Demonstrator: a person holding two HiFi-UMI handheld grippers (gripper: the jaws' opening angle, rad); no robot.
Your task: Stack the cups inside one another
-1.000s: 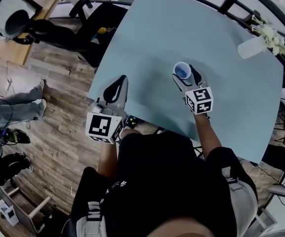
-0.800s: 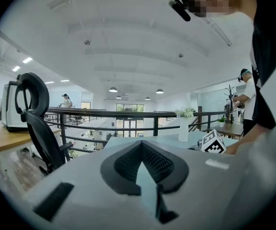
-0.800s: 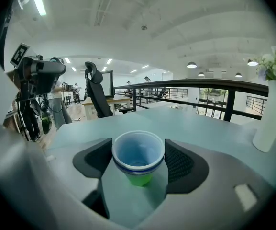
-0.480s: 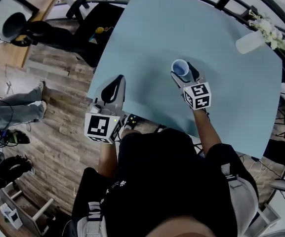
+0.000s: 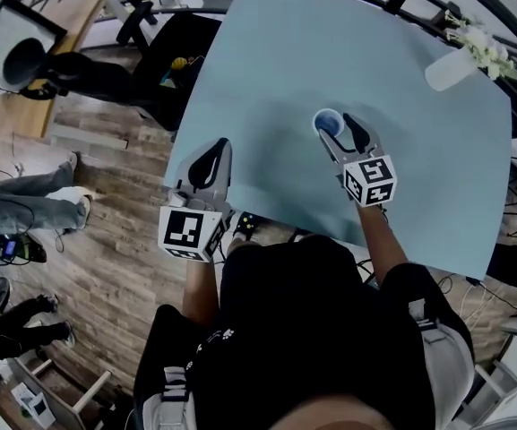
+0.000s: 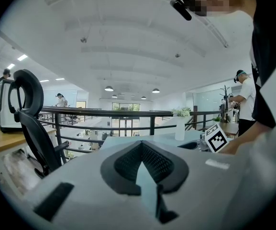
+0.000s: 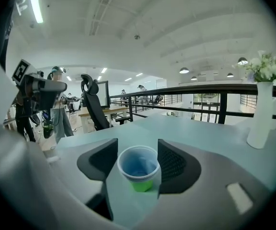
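Open-plan office mezzanine: office chair [image 6: 30, 123], desks [image 7: 97, 112], black railing [image 7: 195, 91], wood floor [image 5: 106, 267], ceiling lamps [image 6: 108, 88]

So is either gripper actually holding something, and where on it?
The right gripper is closing on the blue cup, nested in a green cup, pressing its sides at the rim. The left gripper holds nothing.

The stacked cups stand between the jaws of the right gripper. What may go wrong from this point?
1. The right gripper is closing its jaws on the thin rim of the translucent blue plastic cup; too much pressure may crush it.
2. The grip seems to reach only the blue cup, so the green plastic cup nested under it may slip off if lifted.
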